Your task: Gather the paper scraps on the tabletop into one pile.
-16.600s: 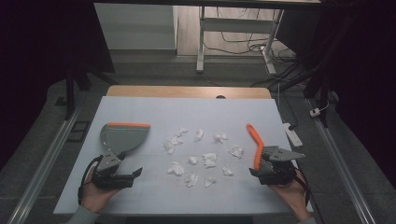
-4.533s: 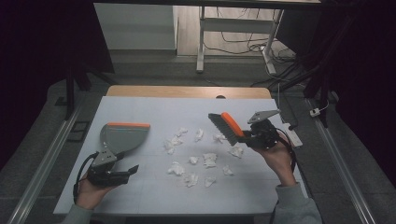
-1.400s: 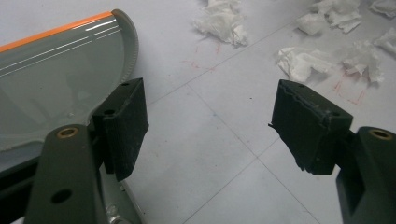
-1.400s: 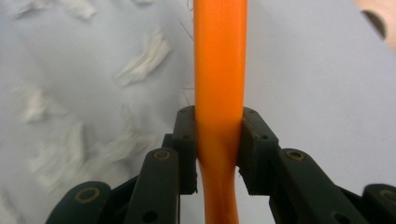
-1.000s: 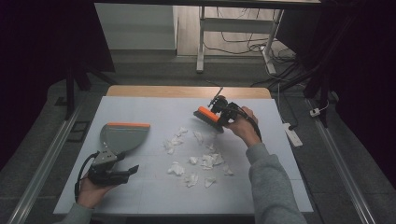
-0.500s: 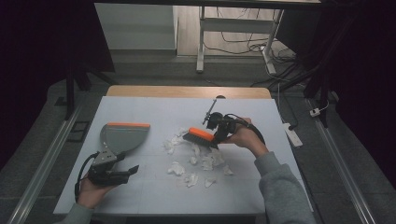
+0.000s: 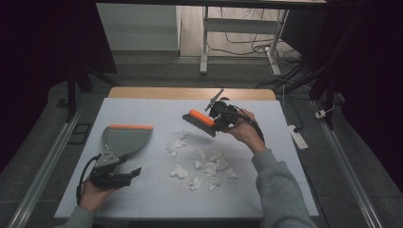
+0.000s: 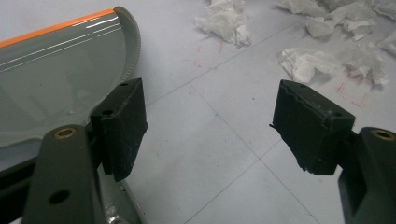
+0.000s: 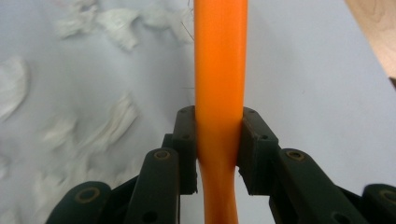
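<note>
Brush [image 7: 199, 122], clamped in the right tool [image 7: 219, 118], hangs above the paper scraps [image 7: 204, 166]; left tool [image 7: 124, 174] gapes beside the dustpan [image 7: 124, 138].

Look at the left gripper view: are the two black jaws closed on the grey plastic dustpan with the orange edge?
No: the left gripper stands open over bare table, with the dustpan beside one jaw.

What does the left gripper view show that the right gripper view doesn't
Left gripper view: the left gripper with its jaws wide apart and nothing between them, and beside one jaw the grey dustpan with its orange edge.

Right gripper view: the right gripper shut on the brush's orange handle, which runs up between its pads, and a strip of wooden tabletop at the corner.

Both: the pale mat and crumpled white paper scraps scattered on it.
</note>
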A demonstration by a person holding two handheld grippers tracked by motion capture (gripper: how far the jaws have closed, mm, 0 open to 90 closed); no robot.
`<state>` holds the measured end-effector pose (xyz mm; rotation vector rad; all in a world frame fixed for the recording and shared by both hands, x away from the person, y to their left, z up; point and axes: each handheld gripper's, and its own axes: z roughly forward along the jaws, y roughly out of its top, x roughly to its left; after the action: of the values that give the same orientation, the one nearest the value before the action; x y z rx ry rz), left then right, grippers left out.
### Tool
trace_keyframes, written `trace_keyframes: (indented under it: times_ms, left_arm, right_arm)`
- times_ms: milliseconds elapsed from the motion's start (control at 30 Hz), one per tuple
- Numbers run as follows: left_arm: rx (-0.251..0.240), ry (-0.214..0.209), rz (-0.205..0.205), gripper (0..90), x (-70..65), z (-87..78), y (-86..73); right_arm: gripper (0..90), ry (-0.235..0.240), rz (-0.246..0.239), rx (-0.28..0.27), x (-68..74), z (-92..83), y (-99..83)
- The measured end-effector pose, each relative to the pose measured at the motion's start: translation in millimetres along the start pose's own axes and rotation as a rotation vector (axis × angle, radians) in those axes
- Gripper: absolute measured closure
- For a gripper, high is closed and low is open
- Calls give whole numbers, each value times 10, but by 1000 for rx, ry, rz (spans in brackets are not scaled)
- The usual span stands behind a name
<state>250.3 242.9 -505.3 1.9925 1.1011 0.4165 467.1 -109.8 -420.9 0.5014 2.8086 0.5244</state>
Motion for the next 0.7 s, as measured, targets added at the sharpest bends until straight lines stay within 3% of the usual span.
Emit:
trace_keyframes:
  times_ms: [333, 400, 700]
  left_arm:
    - [0, -3, -8, 266, 11, 3, -17]
    - [0, -4, -5, 266, 12, 1, -21]
    - [-6, -1, -9, 266, 19, -32, -41]
  right_arm:
    - [713, -39, -43, 25, -87, 436, 424]
    - [714, -52, -60, 54, -52, 496, 496]
    - [714, -3, -192, 120, 193, 605, 623]
